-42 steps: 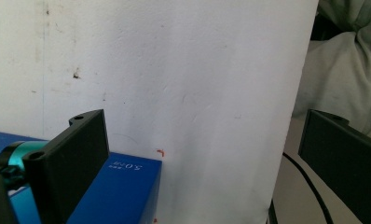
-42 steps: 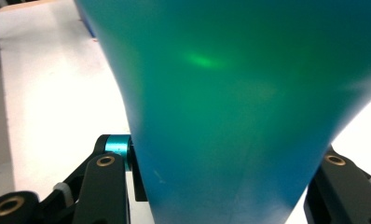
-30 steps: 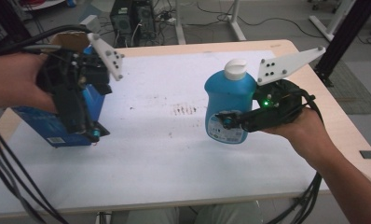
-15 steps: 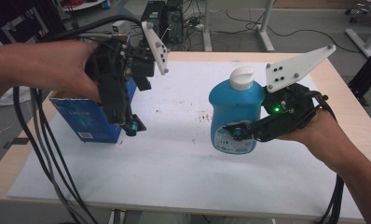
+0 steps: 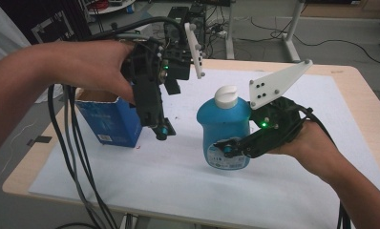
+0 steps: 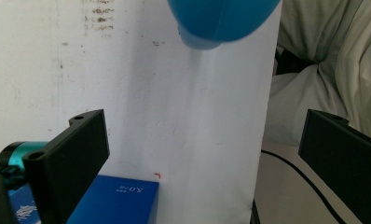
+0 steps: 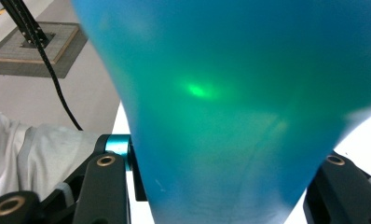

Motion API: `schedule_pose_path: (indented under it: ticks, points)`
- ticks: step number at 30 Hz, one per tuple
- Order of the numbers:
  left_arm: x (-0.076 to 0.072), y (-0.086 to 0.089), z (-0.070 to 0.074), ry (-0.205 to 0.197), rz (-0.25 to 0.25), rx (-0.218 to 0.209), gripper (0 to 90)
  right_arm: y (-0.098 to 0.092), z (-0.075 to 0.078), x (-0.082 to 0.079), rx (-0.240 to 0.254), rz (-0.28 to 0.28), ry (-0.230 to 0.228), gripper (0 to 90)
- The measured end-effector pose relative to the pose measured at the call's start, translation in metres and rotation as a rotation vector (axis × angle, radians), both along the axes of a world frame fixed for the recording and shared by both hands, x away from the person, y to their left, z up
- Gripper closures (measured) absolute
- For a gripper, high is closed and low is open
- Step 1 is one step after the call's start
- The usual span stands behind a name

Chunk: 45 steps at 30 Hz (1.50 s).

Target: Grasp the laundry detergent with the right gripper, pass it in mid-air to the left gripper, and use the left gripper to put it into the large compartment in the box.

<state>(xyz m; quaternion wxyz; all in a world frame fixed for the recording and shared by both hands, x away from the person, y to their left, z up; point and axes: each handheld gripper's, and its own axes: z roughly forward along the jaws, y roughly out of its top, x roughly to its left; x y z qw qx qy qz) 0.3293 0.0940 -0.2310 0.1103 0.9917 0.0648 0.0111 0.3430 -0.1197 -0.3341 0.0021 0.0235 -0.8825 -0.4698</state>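
We see a wooden table [image 5: 364, 102] with a white sheet [image 5: 131, 181] spread over most of its top. Taking the blue bottle [image 5: 225, 129] as our landmark, it is held upright over the middle of the sheet, its white cap [image 5: 227, 95] on top. To the bottle's left stands an open blue box [image 5: 109, 119] near the sheet's left edge, well apart from the bottle.

Our right gripper [image 5: 245, 143] comes in from the bottle's right side and clamps its lower body; in the right gripper view the blue bottle [image 7: 230, 107] sits squeezed between the two black jaws. A white three-cornered plate [image 5: 276, 83] rises just right of the cap.

Our left gripper [image 5: 154, 119] hangs to the bottle's left, above the box's right end, pointing down. In the left gripper view its jaws stand wide apart with nothing between them; the bottle's base [image 6: 221, 21] shows at the top and a corner of the box [image 6: 118, 200] below.
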Motion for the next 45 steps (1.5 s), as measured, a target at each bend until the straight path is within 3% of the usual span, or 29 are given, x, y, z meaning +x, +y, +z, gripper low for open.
schedule_pose_path:
  ticks: [18,45]
  points:
    - [0.001,-0.018,0.007,-0.007,-0.011,-0.007,1.7,0.034,0.001,0.001,0.015,0.04,-0.014,45.9]
    - [0.006,-0.033,0.002,-0.004,-0.03,-0.017,2.4,0.043,0.001,0.001,0.028,0.038,0.001,45.9]
